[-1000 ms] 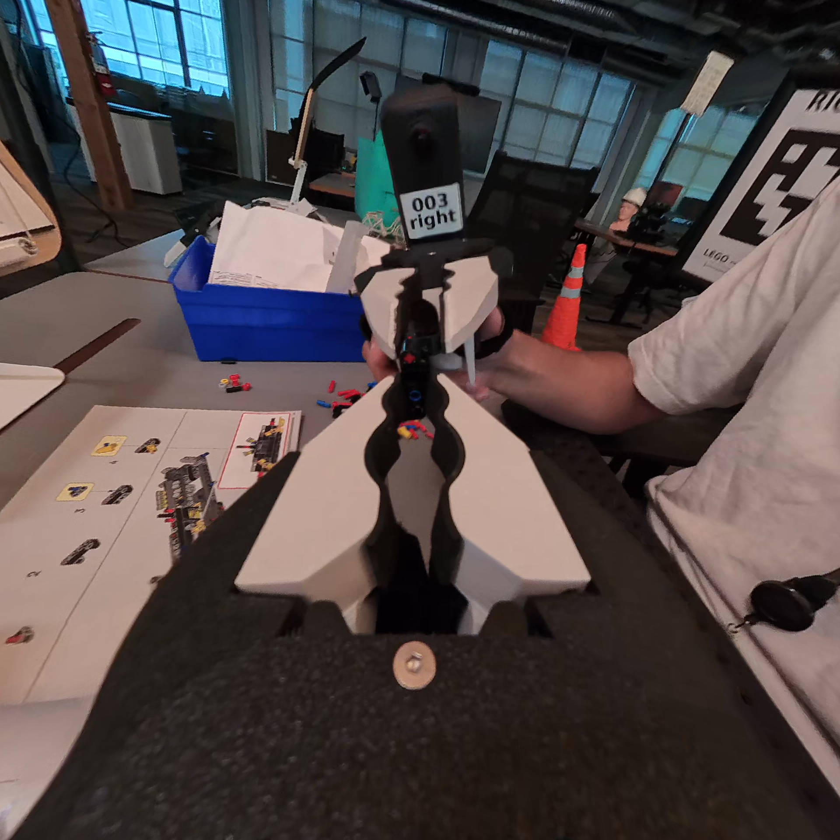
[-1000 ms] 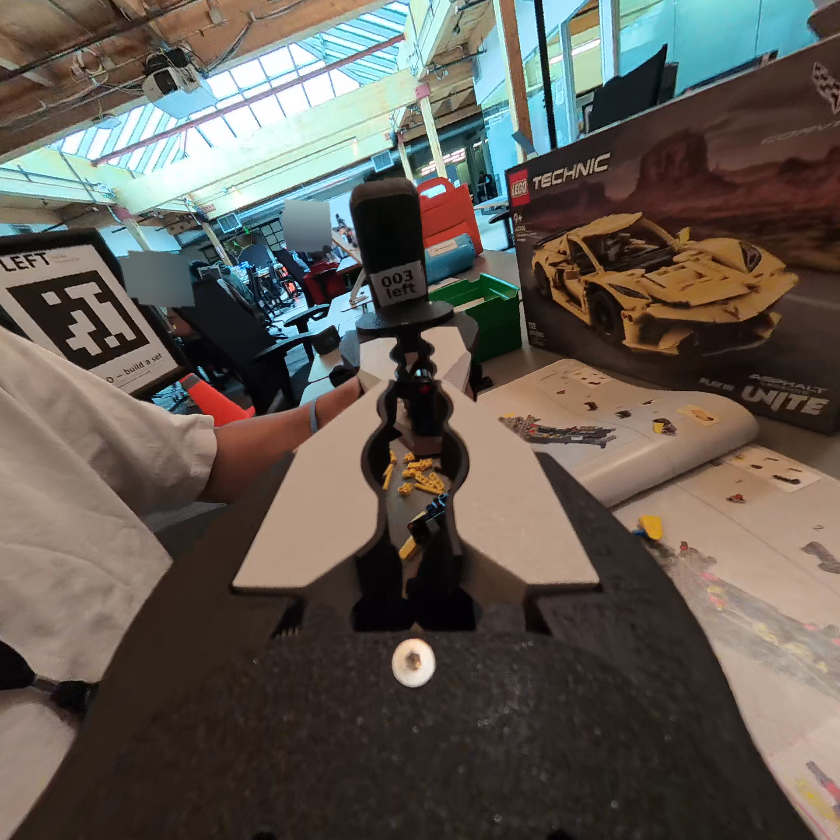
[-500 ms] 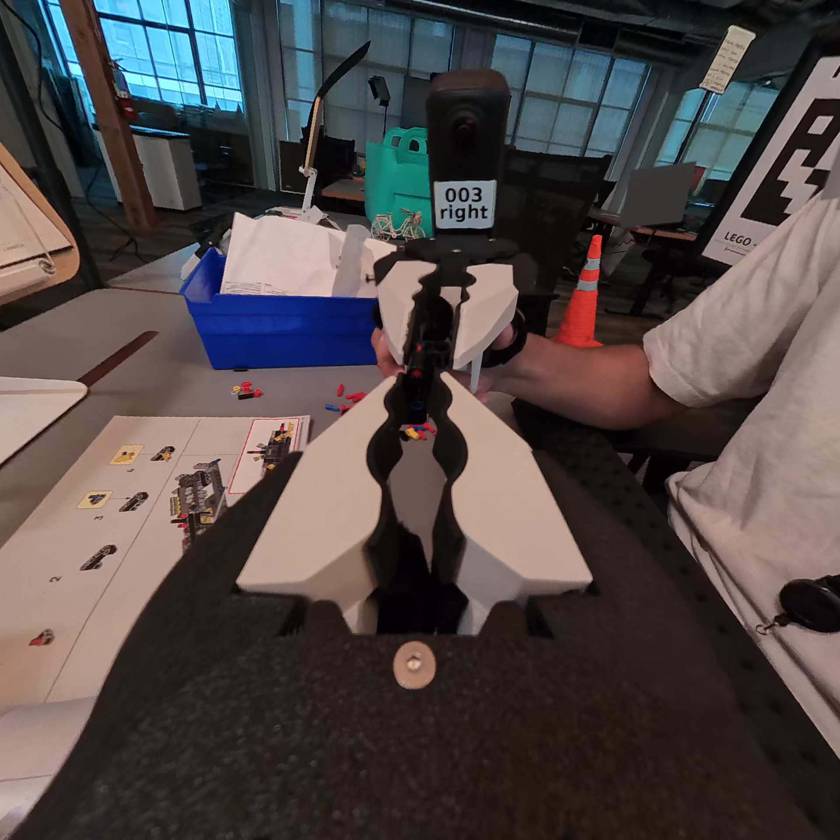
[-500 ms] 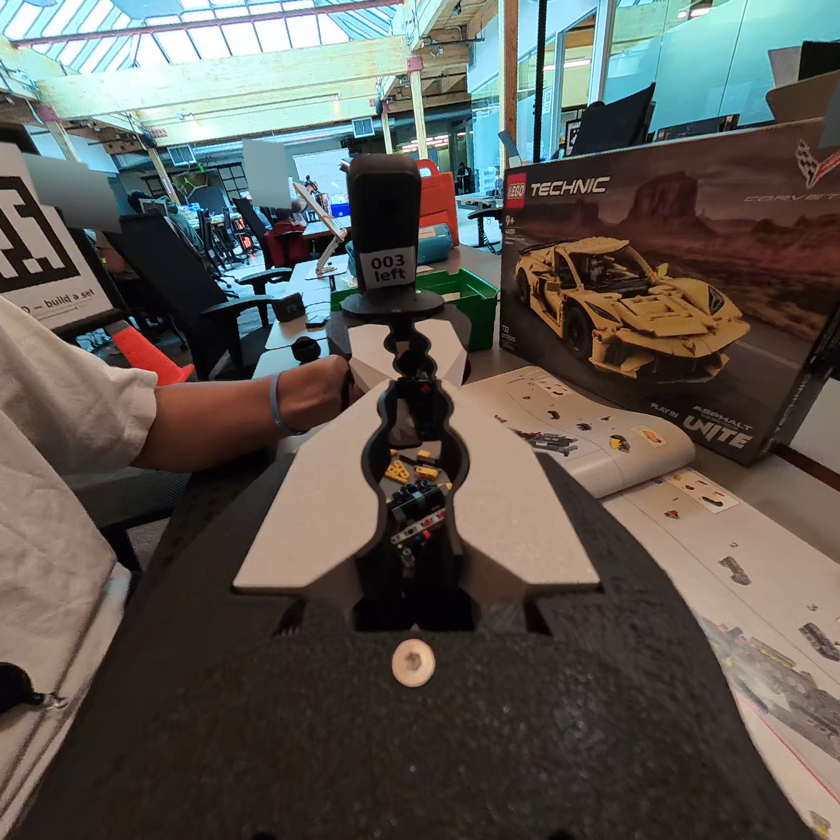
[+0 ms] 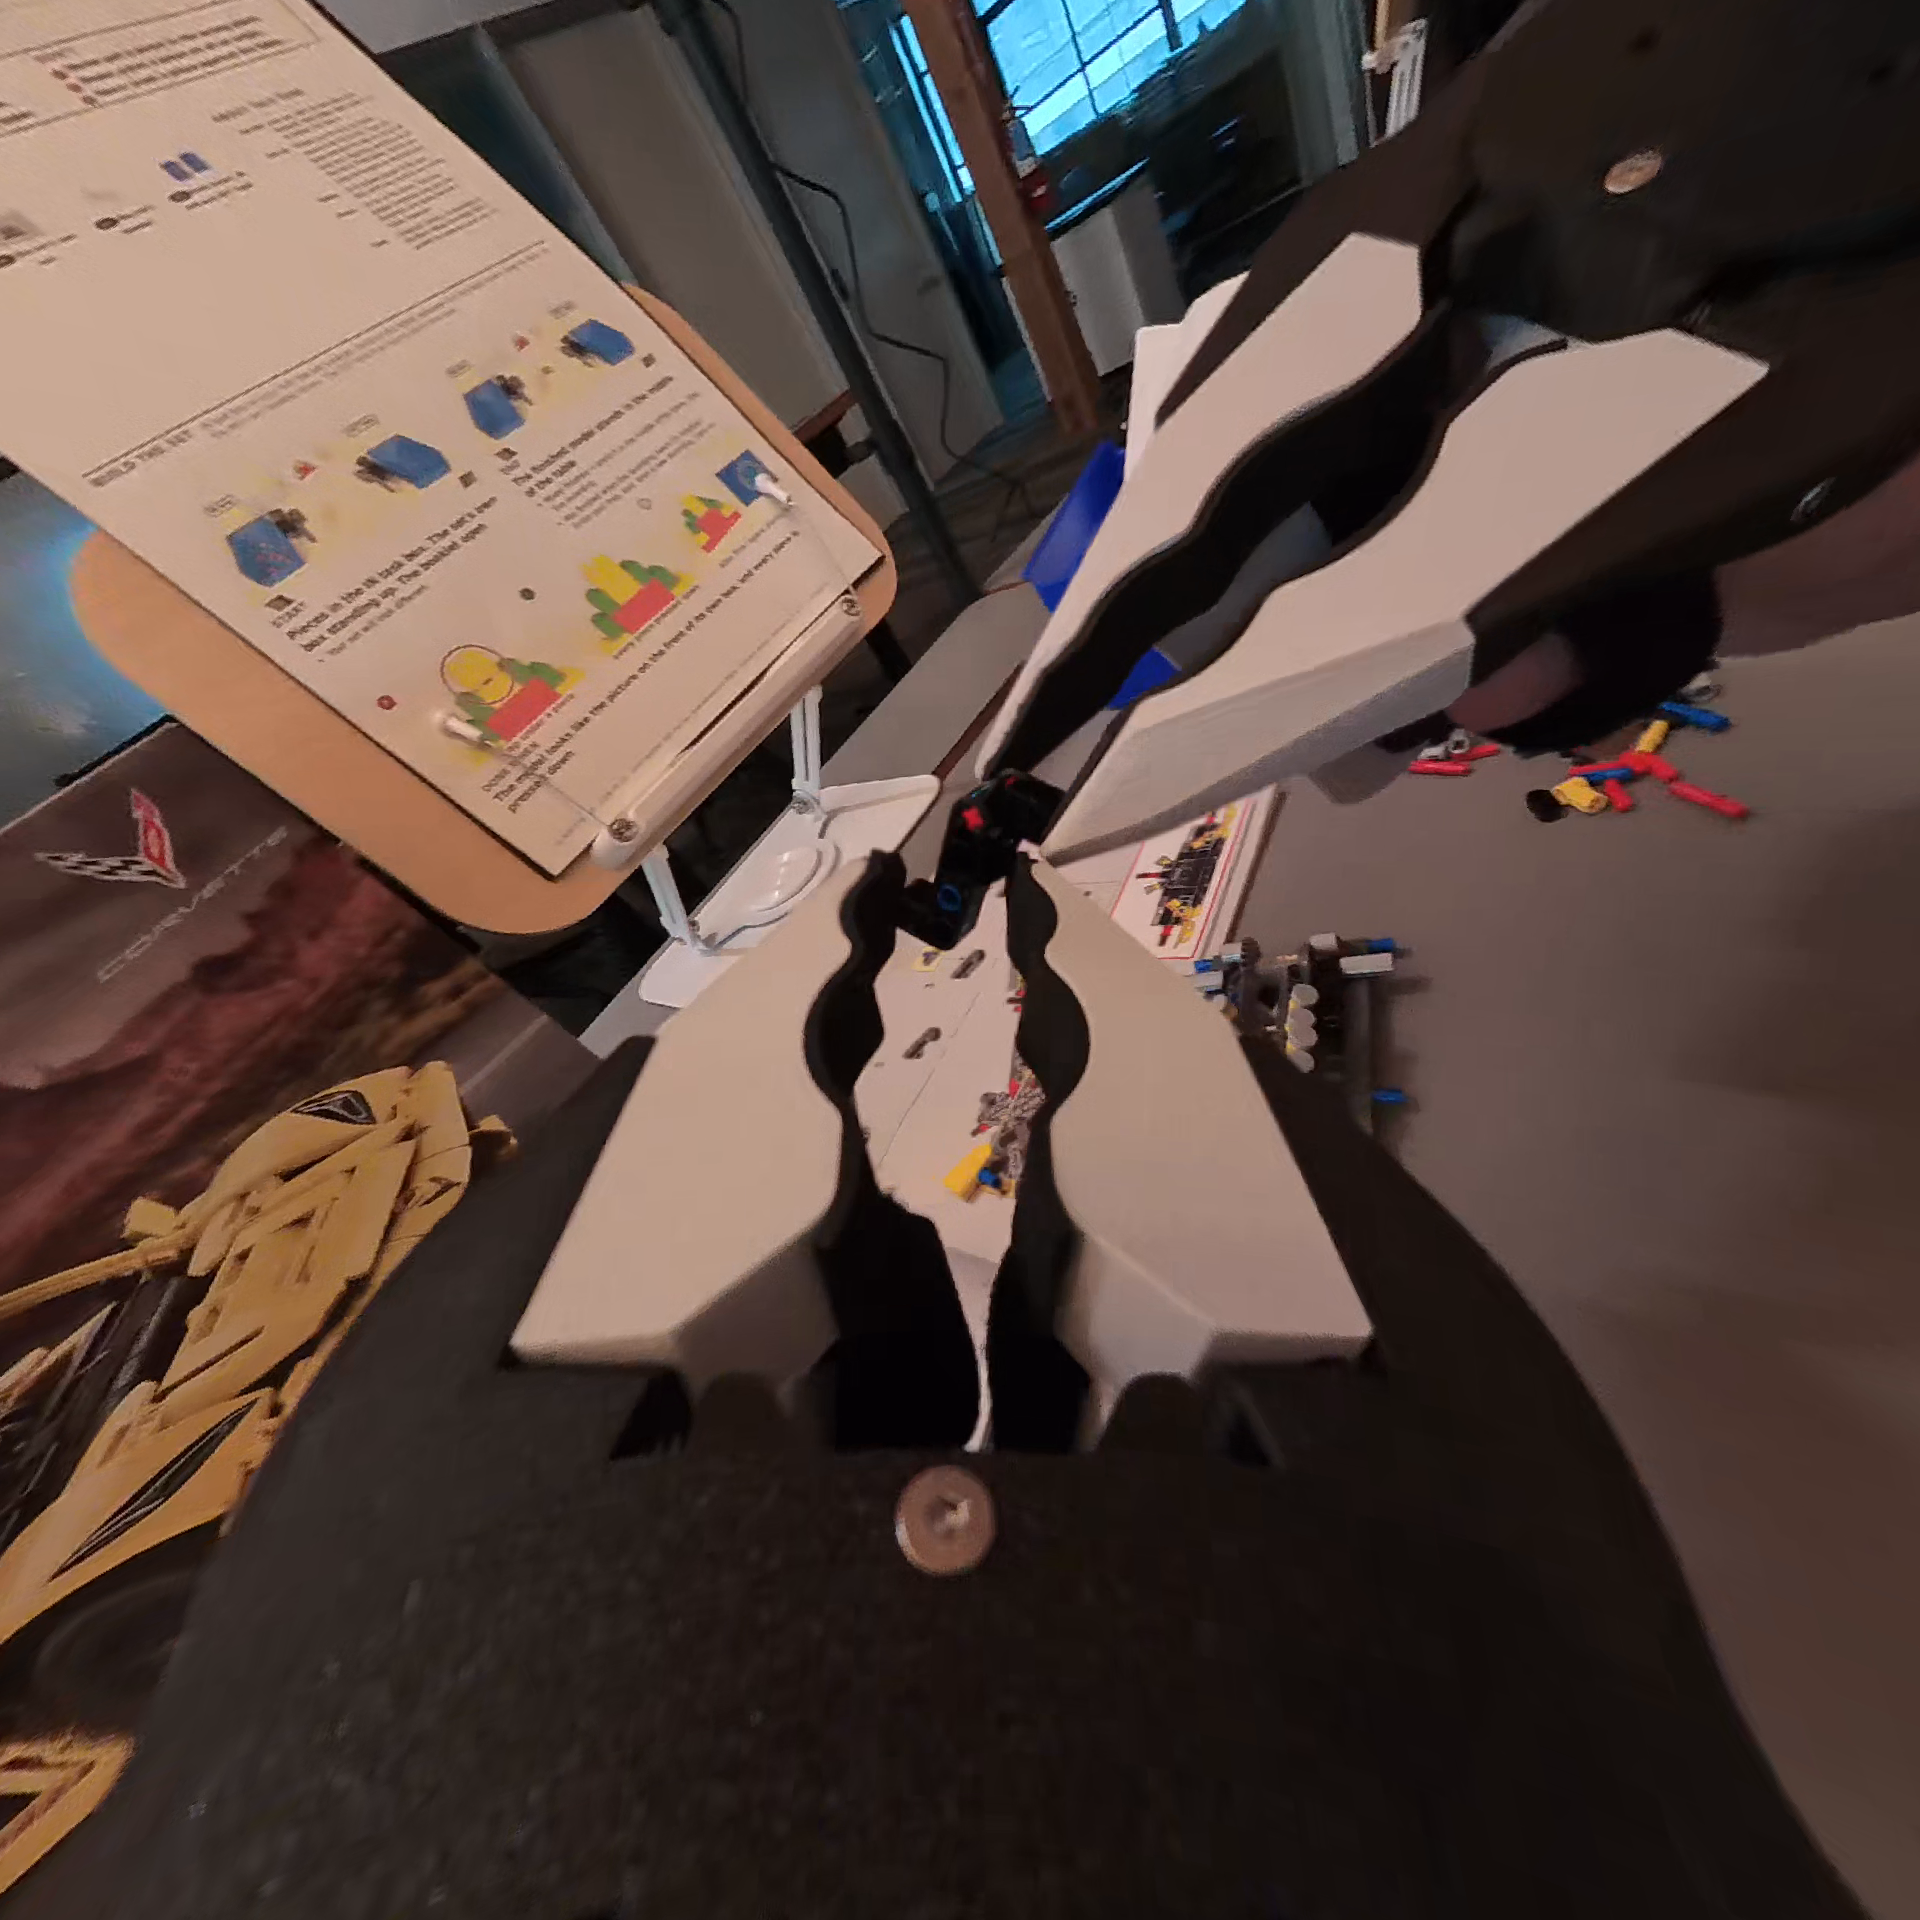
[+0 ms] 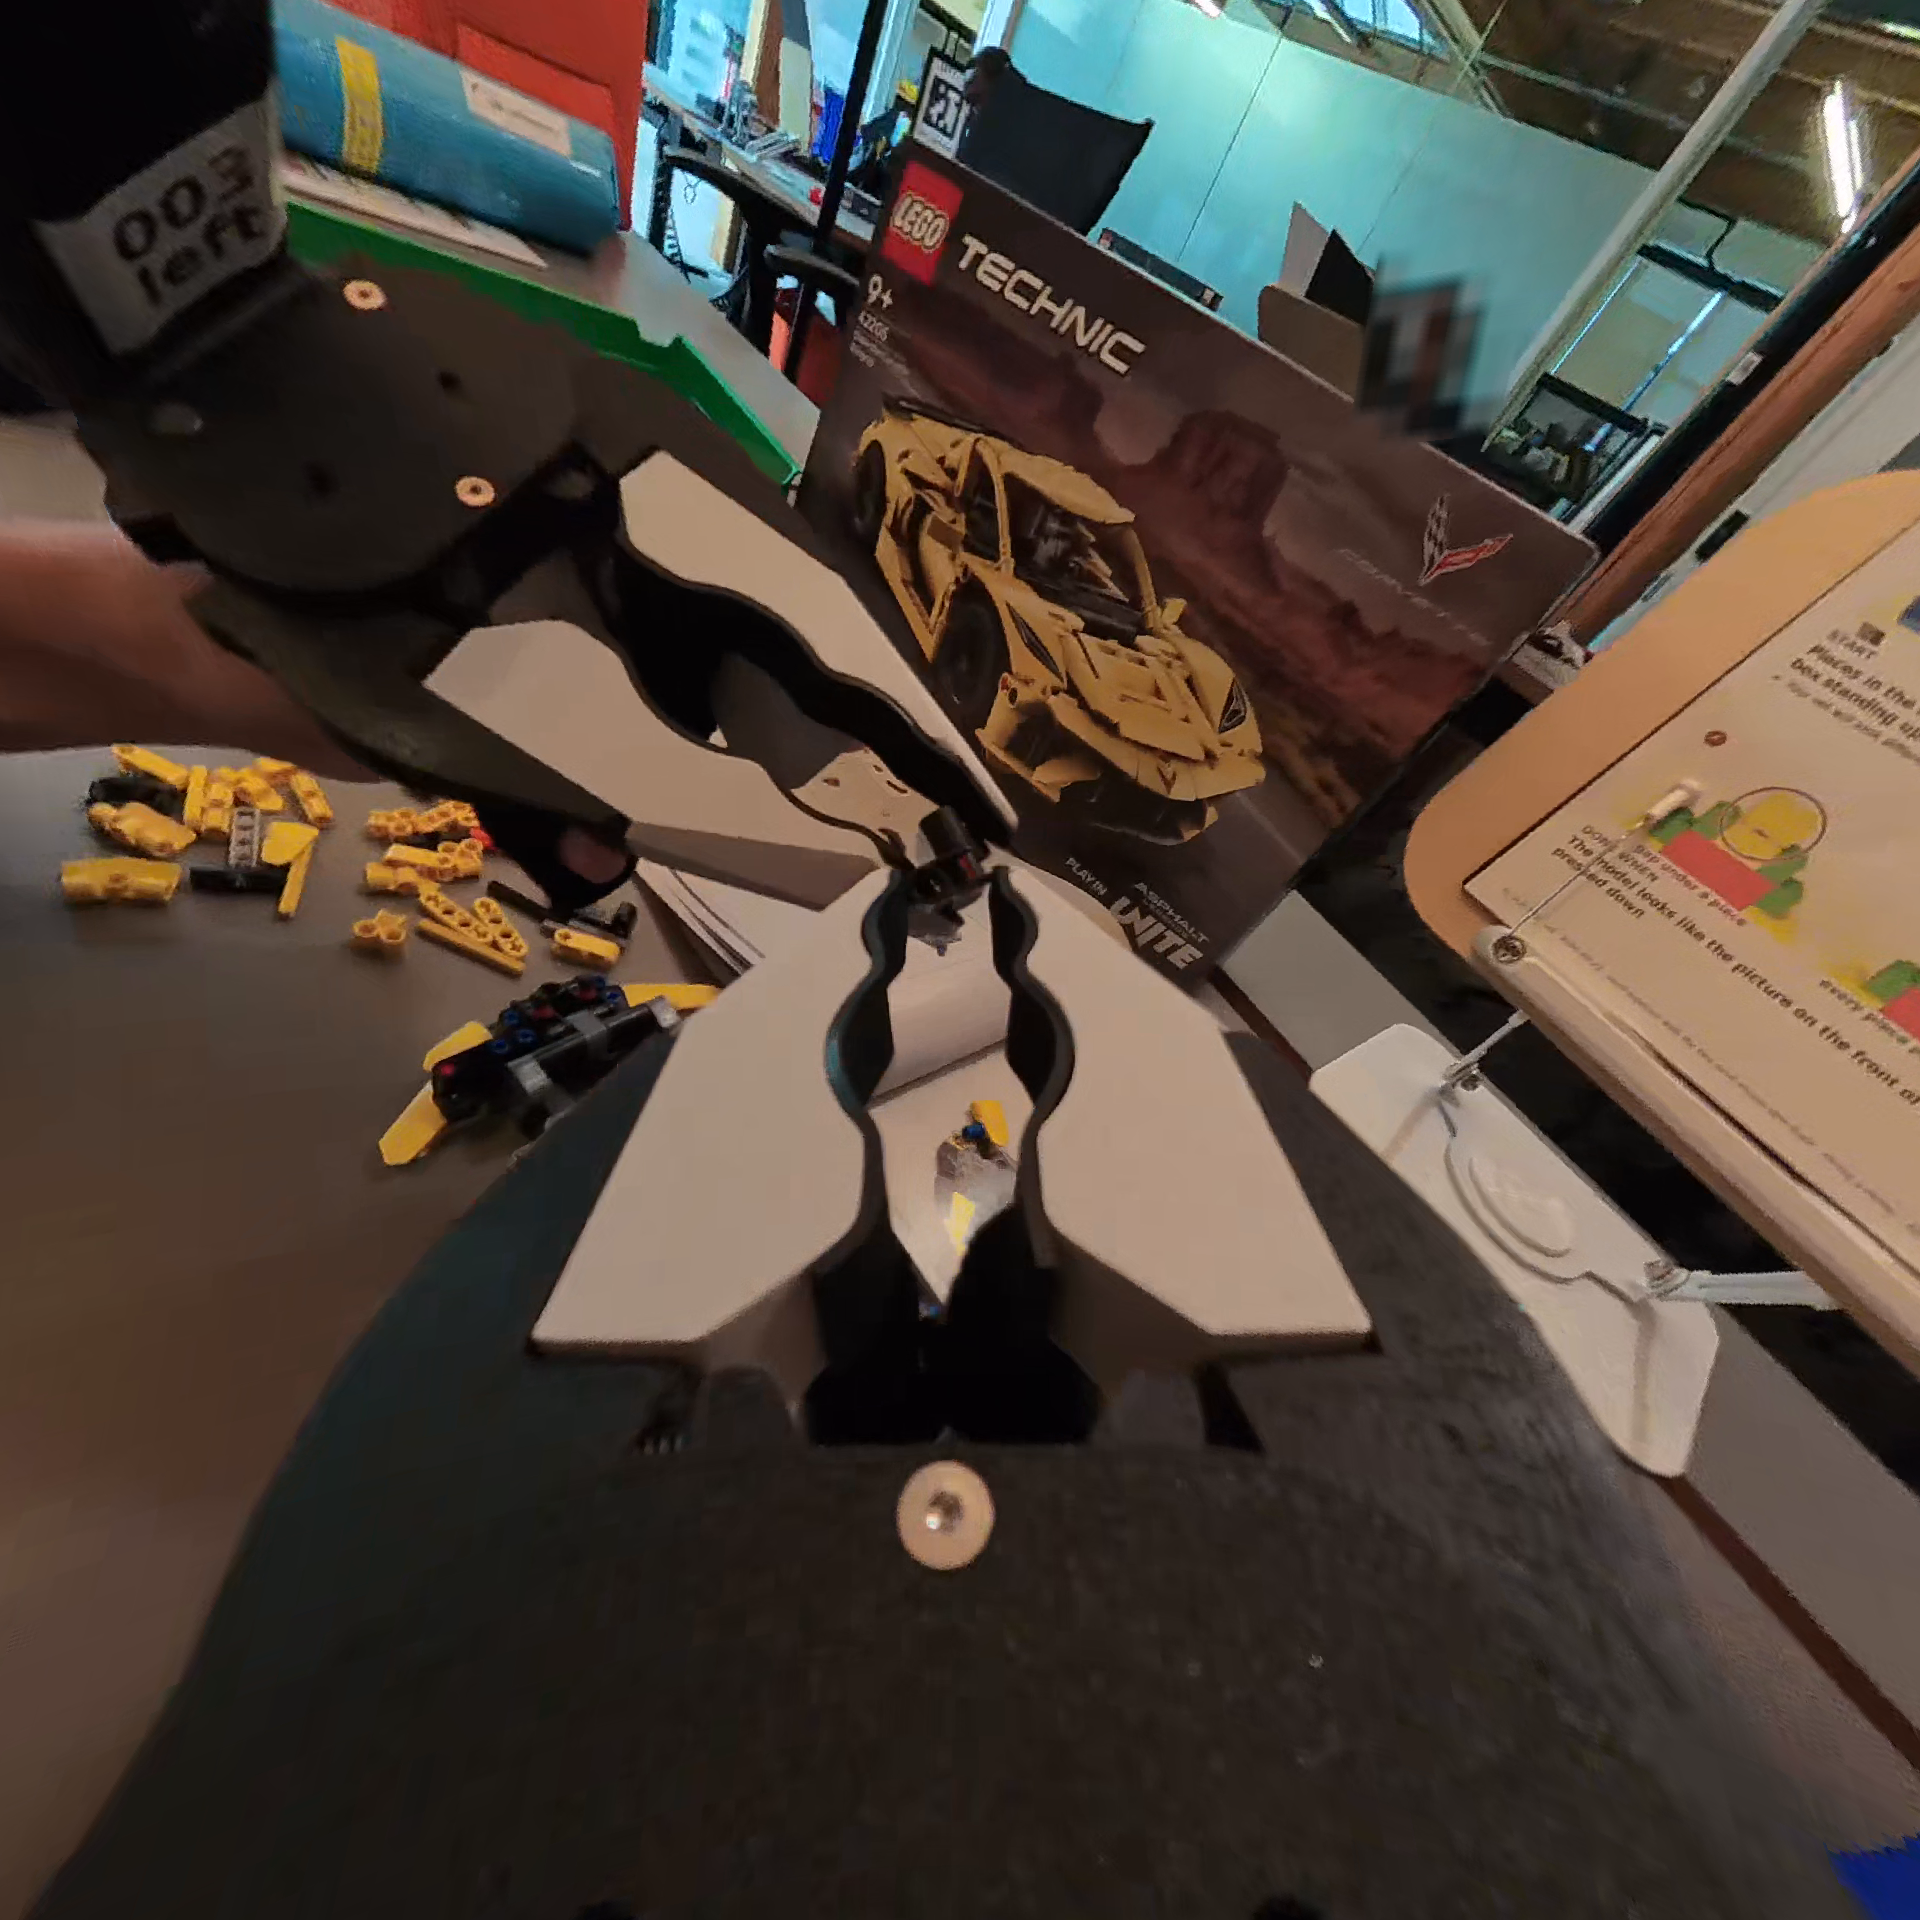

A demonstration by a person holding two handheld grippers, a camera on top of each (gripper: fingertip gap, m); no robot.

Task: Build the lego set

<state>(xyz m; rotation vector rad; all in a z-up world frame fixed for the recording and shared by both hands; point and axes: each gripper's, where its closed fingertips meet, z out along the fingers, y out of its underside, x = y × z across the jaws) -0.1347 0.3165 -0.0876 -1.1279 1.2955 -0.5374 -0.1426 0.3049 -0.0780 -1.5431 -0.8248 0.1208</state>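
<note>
A small black lego piece (image 5: 977, 842) with a red and a blue pin hangs above the table where the two grippers' tips meet. In the right wrist view my right gripper (image 6: 940, 896) is shut on this black piece (image 6: 948, 878), with both pads against it. My left gripper (image 5: 951, 883) has its jaws apart around the same piece, and a gap shows at its right pad (image 5: 1029, 894). In the right wrist view the left gripper (image 6: 951, 831) comes in from the upper left. In the left wrist view the right gripper (image 5: 1013, 795) comes in from the upper right.
The instruction booklet (image 5: 1184, 883) lies under the grippers with a small yellow piece (image 5: 971, 1169) on it. A partly built black assembly (image 6: 551, 1039) and loose yellow pieces (image 6: 260, 831) lie left. Red and blue pins (image 5: 1631, 769) lie right. The set's box (image 6: 1143, 582) and a board on a stand (image 6: 1714, 831) stand behind. My left and right fingertips are right by each other.
Both grippers have swung from facing each other to pointing at the box and the board. My left jaws have widened off the black piece. The right gripper still holds it.
</note>
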